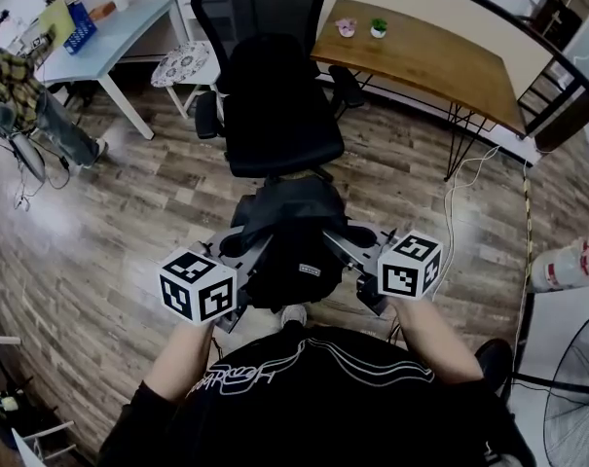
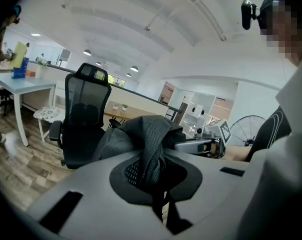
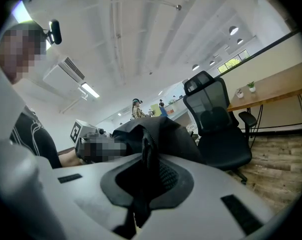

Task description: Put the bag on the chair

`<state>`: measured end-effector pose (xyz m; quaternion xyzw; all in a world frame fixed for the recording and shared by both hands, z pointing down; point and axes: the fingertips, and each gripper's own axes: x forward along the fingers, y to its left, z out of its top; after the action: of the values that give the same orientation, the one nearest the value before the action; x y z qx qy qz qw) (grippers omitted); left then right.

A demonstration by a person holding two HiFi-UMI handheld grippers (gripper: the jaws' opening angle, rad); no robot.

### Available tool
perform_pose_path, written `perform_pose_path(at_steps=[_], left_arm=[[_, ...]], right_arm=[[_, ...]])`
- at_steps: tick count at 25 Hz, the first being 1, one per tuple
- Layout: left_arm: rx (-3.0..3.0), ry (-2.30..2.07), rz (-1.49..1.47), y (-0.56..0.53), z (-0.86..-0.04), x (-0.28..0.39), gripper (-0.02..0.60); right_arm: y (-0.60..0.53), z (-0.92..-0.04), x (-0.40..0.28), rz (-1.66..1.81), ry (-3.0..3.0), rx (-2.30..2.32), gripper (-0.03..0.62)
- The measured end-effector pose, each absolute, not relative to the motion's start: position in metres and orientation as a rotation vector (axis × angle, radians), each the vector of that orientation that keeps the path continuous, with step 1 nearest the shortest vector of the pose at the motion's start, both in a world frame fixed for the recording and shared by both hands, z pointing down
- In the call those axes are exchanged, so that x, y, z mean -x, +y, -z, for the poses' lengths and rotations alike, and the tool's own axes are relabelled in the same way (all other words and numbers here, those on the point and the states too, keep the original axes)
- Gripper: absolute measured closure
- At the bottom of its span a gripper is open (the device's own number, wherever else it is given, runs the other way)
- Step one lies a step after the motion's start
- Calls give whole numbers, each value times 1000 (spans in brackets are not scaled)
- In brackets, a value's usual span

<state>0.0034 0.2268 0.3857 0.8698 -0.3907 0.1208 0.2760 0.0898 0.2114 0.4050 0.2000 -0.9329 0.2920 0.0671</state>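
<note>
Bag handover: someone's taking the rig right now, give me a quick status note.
Left gripper: shut on a fold of the black bag, at its left side.
Right gripper: shut on the bag's right side.
Bag: hangs between the two grippers, off the floor, just short of the black office chair.
Done: bag picked up and brought in front of the chair.
Left: carry it forward over the seat, set it down, open both grippers and back away.
</note>
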Motion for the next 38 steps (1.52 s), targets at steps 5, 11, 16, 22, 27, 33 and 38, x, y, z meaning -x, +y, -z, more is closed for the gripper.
perform_pose_path(at_steps=[5, 11, 16, 22, 27, 33, 38], left_arm=[[-2340, -1053, -326, 203, -390, 21, 548], [-2383, -1045, -337, 186, -382, 37, 548], [-2375, -1052, -325, 172, -378, 37, 548], [-2309, -1058, -336, 143, -395, 31, 548], [-2245, -1090, -347, 99, -410, 29, 548], [-2189, -1151, -325, 30, -416, 26, 548], [-2174, -1196, -288, -29, -410, 24, 548]], right_arm=[[187, -411, -65, -907, -2807, -607, 588], [170, -405, -51, -899, -2824, -603, 586], [154, -398, -50, -871, -2821, -581, 588], [122, -416, -55, -939, -2792, -545, 587], [76, -432, -56, -997, -2768, -486, 587], [2, -439, -57, -985, -2756, -395, 586], [-61, -430, -59, -941, -2773, -342, 586]])
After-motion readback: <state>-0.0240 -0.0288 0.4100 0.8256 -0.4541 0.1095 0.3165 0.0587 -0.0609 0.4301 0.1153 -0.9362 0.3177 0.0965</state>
